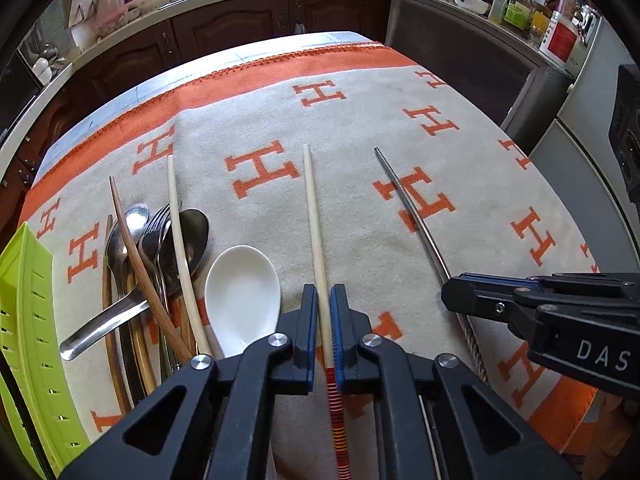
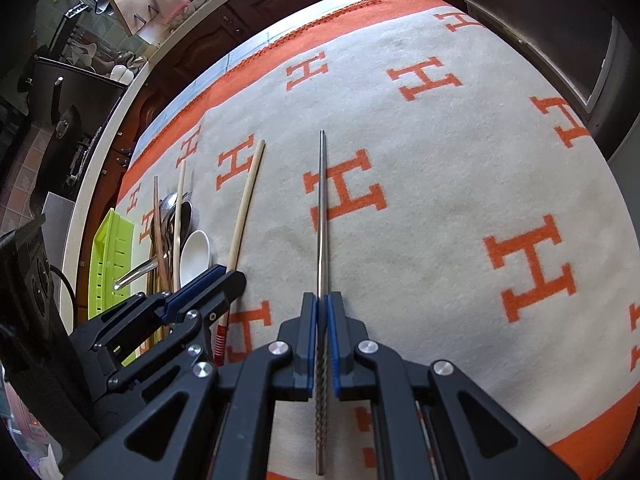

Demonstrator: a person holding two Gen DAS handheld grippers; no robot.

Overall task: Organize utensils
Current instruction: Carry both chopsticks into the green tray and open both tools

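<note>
My left gripper (image 1: 324, 296) is shut on a cream chopstick (image 1: 312, 208) with a red striped end, which lies pointing away across the blanket. My right gripper (image 2: 323, 300) is shut on a metal chopstick (image 2: 322, 208) with a twisted handle, also lying on the blanket. In the left wrist view the right gripper (image 1: 450, 292) sits over the near part of that metal chopstick (image 1: 408, 208). The right wrist view shows the left gripper (image 2: 224, 276) on the cream chopstick (image 2: 246, 208). To the left lies a pile of utensils (image 1: 156, 248): metal spoons, forks, wooden chopsticks and a second cream chopstick (image 1: 180, 240).
A white ceramic spoon (image 1: 240, 292) rests between the pile and the left gripper. A lime-green slotted tray (image 1: 24, 320) stands at the table's left edge. The orange and cream H-patterned blanket (image 1: 360, 120) covers the table. Kitchen counters and cabinets surround it.
</note>
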